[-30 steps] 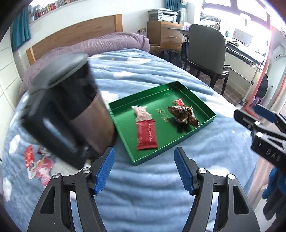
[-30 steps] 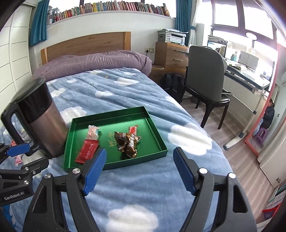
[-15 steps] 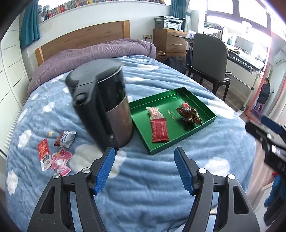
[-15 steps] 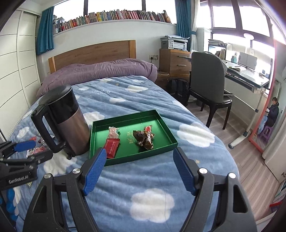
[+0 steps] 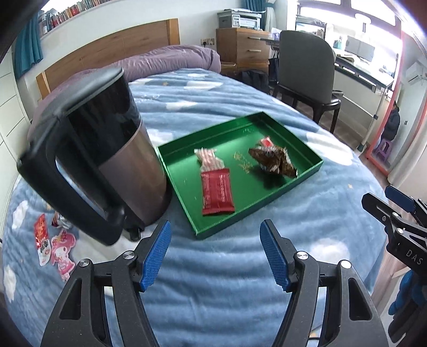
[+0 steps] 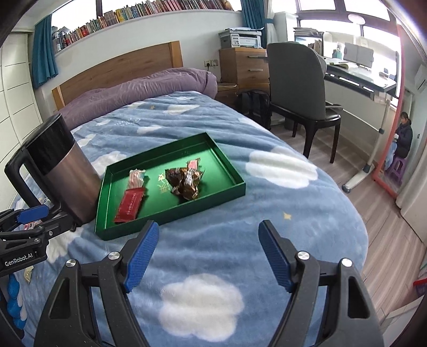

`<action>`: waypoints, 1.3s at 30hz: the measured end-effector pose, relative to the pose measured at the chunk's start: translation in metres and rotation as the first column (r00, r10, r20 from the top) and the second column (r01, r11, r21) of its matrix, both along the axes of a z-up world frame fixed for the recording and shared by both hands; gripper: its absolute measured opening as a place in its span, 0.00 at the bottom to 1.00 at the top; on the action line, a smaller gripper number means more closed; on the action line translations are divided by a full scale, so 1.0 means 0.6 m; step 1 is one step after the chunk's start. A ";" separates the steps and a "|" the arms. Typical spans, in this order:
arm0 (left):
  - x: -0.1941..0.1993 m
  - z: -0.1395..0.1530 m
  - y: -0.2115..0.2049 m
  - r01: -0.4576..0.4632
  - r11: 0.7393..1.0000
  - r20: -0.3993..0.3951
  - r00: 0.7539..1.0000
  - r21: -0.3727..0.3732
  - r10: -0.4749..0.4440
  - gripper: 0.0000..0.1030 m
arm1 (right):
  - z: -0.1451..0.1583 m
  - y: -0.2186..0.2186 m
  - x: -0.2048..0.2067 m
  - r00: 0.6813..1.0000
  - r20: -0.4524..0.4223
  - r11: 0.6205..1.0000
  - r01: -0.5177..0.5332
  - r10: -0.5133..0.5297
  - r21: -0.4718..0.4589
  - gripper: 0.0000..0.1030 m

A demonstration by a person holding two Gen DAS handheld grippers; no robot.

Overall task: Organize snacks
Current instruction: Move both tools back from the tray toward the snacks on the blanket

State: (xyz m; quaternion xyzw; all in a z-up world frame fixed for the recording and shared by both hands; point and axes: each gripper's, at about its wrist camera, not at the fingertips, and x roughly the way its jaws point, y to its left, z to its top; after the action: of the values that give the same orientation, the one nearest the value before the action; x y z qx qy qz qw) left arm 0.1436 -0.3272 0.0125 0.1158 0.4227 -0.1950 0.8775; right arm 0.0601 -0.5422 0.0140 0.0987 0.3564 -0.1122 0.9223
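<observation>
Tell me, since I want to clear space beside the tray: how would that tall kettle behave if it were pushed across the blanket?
The kettle is tall on a narrow base, so a push up high would probably tip it. The soft fleece blanket likely drags at its foot rather than letting it slide. Its rigid handle looks like the safer hold.

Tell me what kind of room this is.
A bedroom, it seems, doubling as a study: a bed with a wooden headboard, a desk with a chair, and a long shelf of books.

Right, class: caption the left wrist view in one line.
Open left gripper above blue cloud-print blanket, facing green rectangular tray beside steel-and-black kettle.
</observation>
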 end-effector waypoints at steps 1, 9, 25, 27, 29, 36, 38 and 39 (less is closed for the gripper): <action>-0.003 -0.003 0.003 0.000 1.000 -0.003 1.000 0.005 0.000 0.61 | -0.003 0.001 -0.001 1.000 -0.003 1.000 -0.003 0.003 0.003 0.98; -0.051 0.008 0.052 -0.003 1.000 0.016 1.000 0.027 0.003 0.61 | 0.017 0.046 -0.019 0.999 0.020 0.999 -0.048 0.048 0.000 0.98; -0.122 0.018 0.286 -0.154 0.988 0.050 0.987 0.026 0.153 0.62 | 0.061 0.223 -0.040 0.976 0.035 0.976 -0.216 0.216 -0.020 0.98; -0.126 0.014 0.320 -0.187 0.982 0.044 0.982 0.021 0.186 0.62 | 0.061 0.254 -0.039 0.968 0.032 0.969 -0.247 0.247 -0.019 0.98; -0.131 0.010 0.356 -0.222 0.975 0.052 0.974 0.022 0.220 0.62 | 0.061 0.285 -0.036 0.960 0.030 0.961 -0.276 0.277 -0.020 0.98; -0.153 -0.014 0.473 -0.333 0.943 0.056 0.942 0.022 0.331 0.62 | 0.055 0.378 -0.027 0.932 0.013 0.932 -0.362 0.362 -0.020 0.98; -0.159 -0.024 0.498 -0.353 0.935 0.043 0.935 0.019 0.352 0.62 | 0.052 0.402 -0.024 0.925 0.006 0.925 -0.381 0.381 -0.017 0.98; -0.161 -0.030 0.512 -0.364 0.931 0.033 0.931 0.017 0.364 0.62 | 0.049 0.416 -0.022 0.920 0.000 0.919 -0.393 0.393 -0.017 0.98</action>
State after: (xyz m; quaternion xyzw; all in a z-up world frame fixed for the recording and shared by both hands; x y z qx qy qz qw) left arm 0.0467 -0.0200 -0.0056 0.0483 0.4260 -0.0226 0.9032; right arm 0.0471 -0.2928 0.0435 0.0177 0.3664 0.0722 0.9275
